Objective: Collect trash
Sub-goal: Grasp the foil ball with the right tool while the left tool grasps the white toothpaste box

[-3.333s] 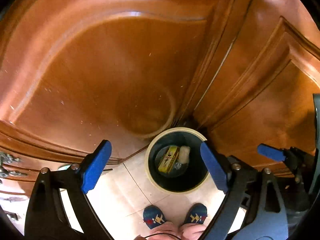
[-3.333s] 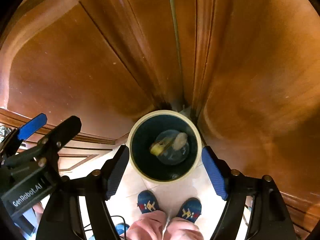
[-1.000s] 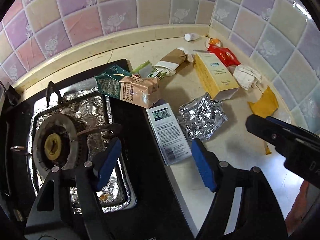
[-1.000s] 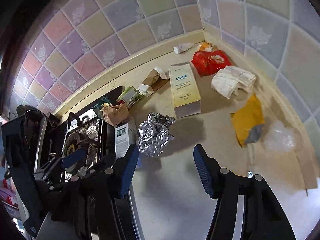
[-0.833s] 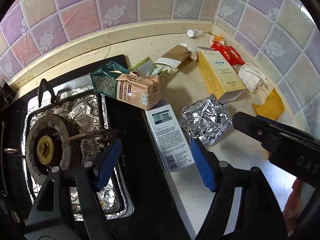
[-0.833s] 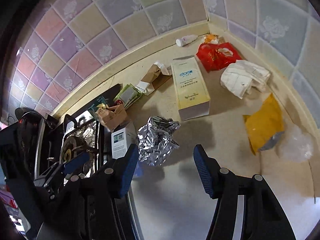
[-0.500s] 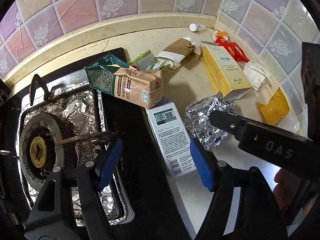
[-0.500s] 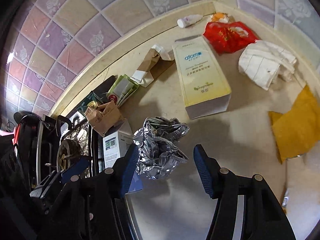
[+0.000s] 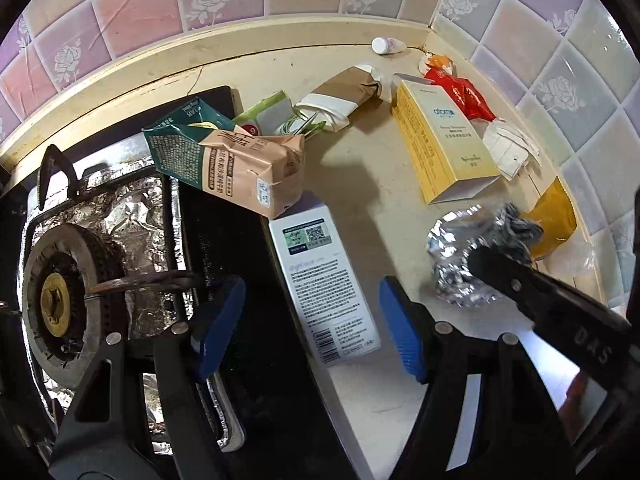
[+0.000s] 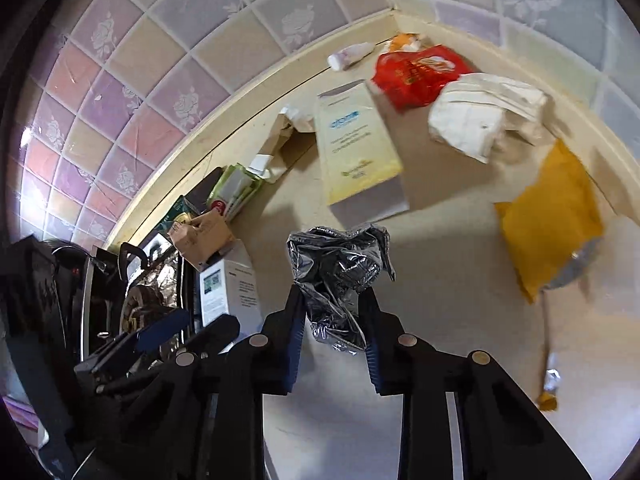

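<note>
My right gripper (image 10: pixel 332 316) is shut on a crumpled silver foil wrapper (image 10: pixel 340 268), held above the cream counter (image 10: pixel 440 320). The wrapper also shows in the left wrist view (image 9: pixel 468 264) with the right gripper's finger across it. My left gripper (image 9: pixel 308 320) is open and empty, hovering over a white box with a QR code (image 9: pixel 324 280) at the stove's edge. More trash lies behind: a brown-and-green carton (image 9: pixel 240 172), a yellow box (image 9: pixel 444 144), a red packet (image 9: pixel 464 92), white crumpled paper (image 10: pixel 480 120) and a yellow pouch (image 10: pixel 552 220).
A gas stove (image 9: pixel 72 280) lined with foil takes up the left. The tiled wall (image 9: pixel 240 0) closes the back and right of the counter corner. A small white bottle (image 9: pixel 386 45) lies by the wall, with a brown paper wrapper (image 9: pixel 344 96) and green packets (image 10: pixel 236 188) nearby.
My right gripper has come down and closed on the foil wrapper and lifted it off the counter. My left gripper has edged closer to the white box.
</note>
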A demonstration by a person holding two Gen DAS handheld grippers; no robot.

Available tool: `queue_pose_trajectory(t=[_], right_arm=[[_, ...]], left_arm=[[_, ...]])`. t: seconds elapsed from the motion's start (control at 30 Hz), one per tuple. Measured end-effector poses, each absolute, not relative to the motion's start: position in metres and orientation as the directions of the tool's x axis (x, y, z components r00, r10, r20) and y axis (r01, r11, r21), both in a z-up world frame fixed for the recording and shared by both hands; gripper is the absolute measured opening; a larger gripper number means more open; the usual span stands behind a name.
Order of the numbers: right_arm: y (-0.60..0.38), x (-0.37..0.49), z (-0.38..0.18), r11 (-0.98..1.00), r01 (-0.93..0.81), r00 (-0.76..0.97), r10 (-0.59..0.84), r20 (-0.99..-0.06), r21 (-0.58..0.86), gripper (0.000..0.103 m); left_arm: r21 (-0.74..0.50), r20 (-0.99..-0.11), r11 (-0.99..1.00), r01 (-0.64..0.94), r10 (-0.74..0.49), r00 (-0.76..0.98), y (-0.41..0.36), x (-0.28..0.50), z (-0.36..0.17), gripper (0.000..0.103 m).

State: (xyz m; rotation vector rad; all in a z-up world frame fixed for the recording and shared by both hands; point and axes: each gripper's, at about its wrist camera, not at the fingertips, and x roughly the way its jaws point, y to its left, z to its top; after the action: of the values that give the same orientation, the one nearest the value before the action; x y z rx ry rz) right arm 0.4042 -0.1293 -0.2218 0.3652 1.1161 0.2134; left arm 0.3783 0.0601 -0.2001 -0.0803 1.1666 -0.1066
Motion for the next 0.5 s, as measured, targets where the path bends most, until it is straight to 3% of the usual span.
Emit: queue_pose_trajectory(t=[0.2, 0.43, 0.5], right_arm=[[-0.142, 0.381, -0.219, 0.92, 0.044, 0.443, 0.331, -0.833, 0.389, 0.026], [-0.166, 0.358, -0.211, 0.918, 0.056, 0.462, 0.324, -0.826, 0.392, 0.026], [-0.168, 0.355, -0.207, 0.916, 0.057, 0.465, 0.327, -0.822, 0.397, 0.026]], left_arm=[[-0.075, -0.925, 0.997, 0.027, -0.08, 0.371, 0.051, 0.388, -0.211, 0.067], [-0.025, -0.927, 0.999, 0.04, -0.038, 0.374, 0.041, 0.393, -0.218, 0.037], [-0.038, -0.925, 0.998, 0.045, -0.052, 0.377, 0.039, 0.392, -0.217, 0.034]])
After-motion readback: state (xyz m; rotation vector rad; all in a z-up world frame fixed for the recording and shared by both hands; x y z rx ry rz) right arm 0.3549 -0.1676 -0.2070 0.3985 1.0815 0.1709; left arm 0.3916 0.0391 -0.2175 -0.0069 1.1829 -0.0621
